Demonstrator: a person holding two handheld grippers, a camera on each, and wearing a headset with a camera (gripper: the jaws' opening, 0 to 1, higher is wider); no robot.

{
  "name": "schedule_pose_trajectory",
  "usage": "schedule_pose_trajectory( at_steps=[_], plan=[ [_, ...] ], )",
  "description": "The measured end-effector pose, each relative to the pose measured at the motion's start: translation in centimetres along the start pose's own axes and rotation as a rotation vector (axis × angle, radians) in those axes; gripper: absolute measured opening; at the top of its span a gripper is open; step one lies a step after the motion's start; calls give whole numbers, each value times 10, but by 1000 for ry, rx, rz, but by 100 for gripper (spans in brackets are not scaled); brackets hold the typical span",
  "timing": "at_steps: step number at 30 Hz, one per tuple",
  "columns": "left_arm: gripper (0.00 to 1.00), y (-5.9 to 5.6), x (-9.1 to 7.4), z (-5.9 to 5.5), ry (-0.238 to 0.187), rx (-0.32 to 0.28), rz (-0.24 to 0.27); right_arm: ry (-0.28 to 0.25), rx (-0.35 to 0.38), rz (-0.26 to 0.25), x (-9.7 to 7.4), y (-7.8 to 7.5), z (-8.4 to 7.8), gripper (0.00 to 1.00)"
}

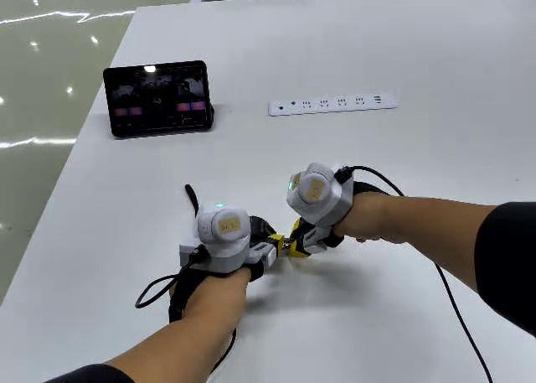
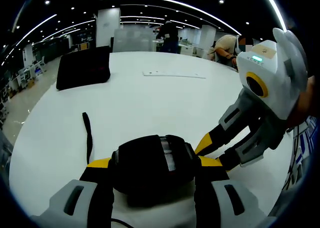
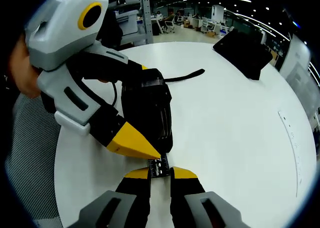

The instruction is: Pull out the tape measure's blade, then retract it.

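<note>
Both are clamped closed, left gripper (image 2: 154, 162) on the black plastic tape measure (image 2: 150, 175), right gripper (image 3: 161, 174) on its marked blade tip (image 3: 159, 166), so a straight, level pull is advised.

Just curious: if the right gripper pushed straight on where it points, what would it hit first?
Probably the tape measure's black case, just past the blade tip that the right gripper pinches.

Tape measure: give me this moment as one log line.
left gripper: shut on tape measure | right gripper: shut on blade tip | blade tip: just outside case mouth
</note>
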State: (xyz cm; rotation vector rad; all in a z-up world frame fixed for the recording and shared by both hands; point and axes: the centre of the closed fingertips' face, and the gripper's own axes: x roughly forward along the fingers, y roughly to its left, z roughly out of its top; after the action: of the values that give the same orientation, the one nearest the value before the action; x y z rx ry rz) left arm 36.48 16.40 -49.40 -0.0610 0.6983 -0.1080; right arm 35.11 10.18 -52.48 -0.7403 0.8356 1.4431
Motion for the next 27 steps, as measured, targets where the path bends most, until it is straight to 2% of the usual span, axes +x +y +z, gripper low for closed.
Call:
schedule_pose_trajectory(
  at_steps=[27],
  plan=[
    [61, -1, 1, 0, -4, 0, -1, -5, -14, -1, 4, 1, 7, 11]
  ],
)
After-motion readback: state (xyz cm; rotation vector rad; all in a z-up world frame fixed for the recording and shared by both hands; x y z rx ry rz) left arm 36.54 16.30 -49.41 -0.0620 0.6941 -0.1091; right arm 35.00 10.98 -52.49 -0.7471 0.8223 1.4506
